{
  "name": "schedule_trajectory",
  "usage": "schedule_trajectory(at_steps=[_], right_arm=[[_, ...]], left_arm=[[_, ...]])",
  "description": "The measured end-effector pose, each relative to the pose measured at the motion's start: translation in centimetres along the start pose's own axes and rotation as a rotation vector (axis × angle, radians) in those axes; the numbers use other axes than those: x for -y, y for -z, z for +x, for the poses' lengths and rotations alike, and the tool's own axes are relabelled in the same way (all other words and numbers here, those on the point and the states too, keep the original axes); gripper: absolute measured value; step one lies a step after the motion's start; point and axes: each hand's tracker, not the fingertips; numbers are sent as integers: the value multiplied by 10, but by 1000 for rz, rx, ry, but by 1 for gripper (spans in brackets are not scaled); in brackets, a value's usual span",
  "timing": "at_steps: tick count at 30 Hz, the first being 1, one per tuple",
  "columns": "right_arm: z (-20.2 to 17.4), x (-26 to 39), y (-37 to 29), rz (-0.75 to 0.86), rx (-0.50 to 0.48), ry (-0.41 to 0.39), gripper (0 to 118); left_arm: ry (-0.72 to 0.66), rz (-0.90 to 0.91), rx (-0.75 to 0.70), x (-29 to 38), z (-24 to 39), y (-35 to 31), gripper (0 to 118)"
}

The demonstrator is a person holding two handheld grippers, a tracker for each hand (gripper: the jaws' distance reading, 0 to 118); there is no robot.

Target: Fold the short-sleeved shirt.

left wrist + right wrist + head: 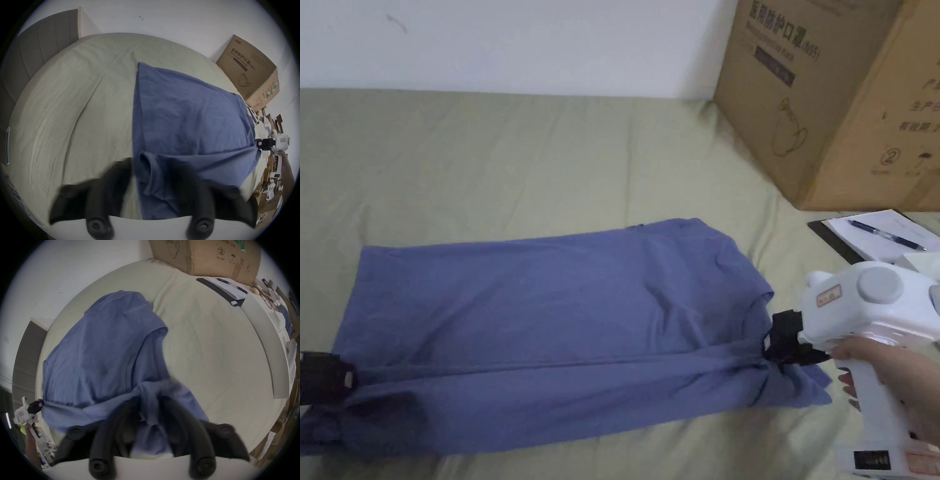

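Observation:
A blue short-sleeved shirt (550, 300) lies lengthwise across the bed, hem to the left and neck to the right. A taut ridge runs along it between the two grippers, with a strip of cloth lying in front. My left gripper (347, 378) is shut on the hem end; in the left gripper view cloth (186, 113) bunches between its jaws (151, 175). My right gripper (775, 347), held by a hand, is shut on the shoulder end by the neck. In the right gripper view gathered shirt (97, 353) sits between that gripper's jaws (149, 404), with the left gripper (40, 404) far off.
The olive-green bed sheet (487, 162) stretches behind and left of the shirt. A large cardboard box (831, 94) stands at the back right against the wall. A clipboard with papers and a pen (875, 234) lies right of the shirt. A grey headboard (32, 56) bounds the bed's left end.

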Motion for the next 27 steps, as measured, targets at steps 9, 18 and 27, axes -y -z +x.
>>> schedule_trajectory(at_steps=[9,18,27], right_arm=[[2,45,-80,296,-45,-35,109],[-37,187,-195,741,-169,-179,2],[-65,223,-217,758,-310,-296,1]], left_arm=[[10,285,36,28,9,-80,118],[11,543,142,149,39,-205,0],[53,411,53,133,31,-211,0]])
